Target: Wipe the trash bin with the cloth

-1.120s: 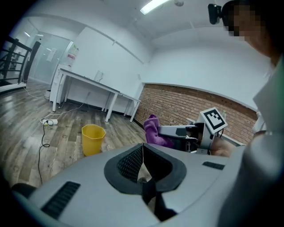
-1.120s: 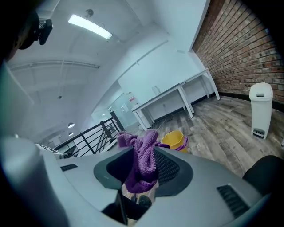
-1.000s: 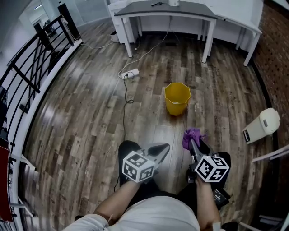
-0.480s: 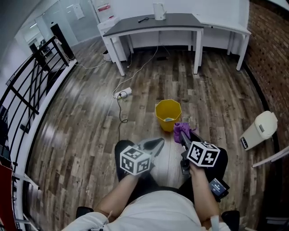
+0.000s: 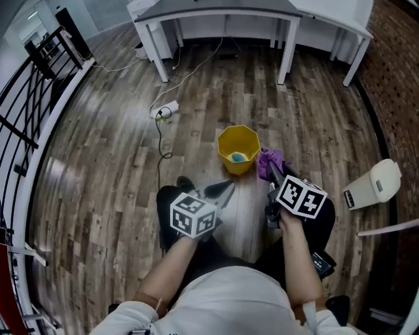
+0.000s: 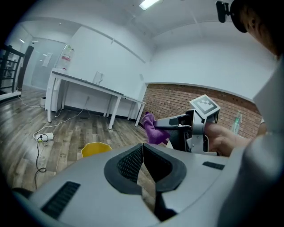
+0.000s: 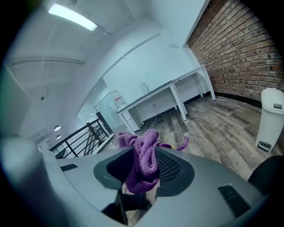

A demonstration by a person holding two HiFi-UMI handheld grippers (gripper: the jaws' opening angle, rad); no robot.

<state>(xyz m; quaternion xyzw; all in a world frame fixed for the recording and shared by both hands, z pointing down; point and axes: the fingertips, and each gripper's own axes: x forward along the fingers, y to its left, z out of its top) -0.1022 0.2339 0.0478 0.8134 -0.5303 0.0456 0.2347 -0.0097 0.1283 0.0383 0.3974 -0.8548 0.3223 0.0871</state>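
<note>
Trash bin (image 5: 238,149), yellow and open-topped, stands upright on the wooden floor (image 5: 98,170) and serves as the landmark. Beyond the bin, against the far wall, is a long desk (image 5: 216,9) with white legs. Well off to the bin's left runs a black railing (image 5: 26,98). A white pedal bin (image 5: 373,184) sits well apart to its right. Nearer the person than the bin, the left gripper (image 5: 226,188) has its jaws pressed together with nothing between them. The right gripper (image 5: 272,165) hangs just beside the bin's right rim, pinching a bunched purple cloth (image 5: 268,161). A white power strip (image 5: 163,109) with its cable lies beyond the bin, to the left. Something small and pale blue (image 5: 239,157) lies inside the bin.
</note>
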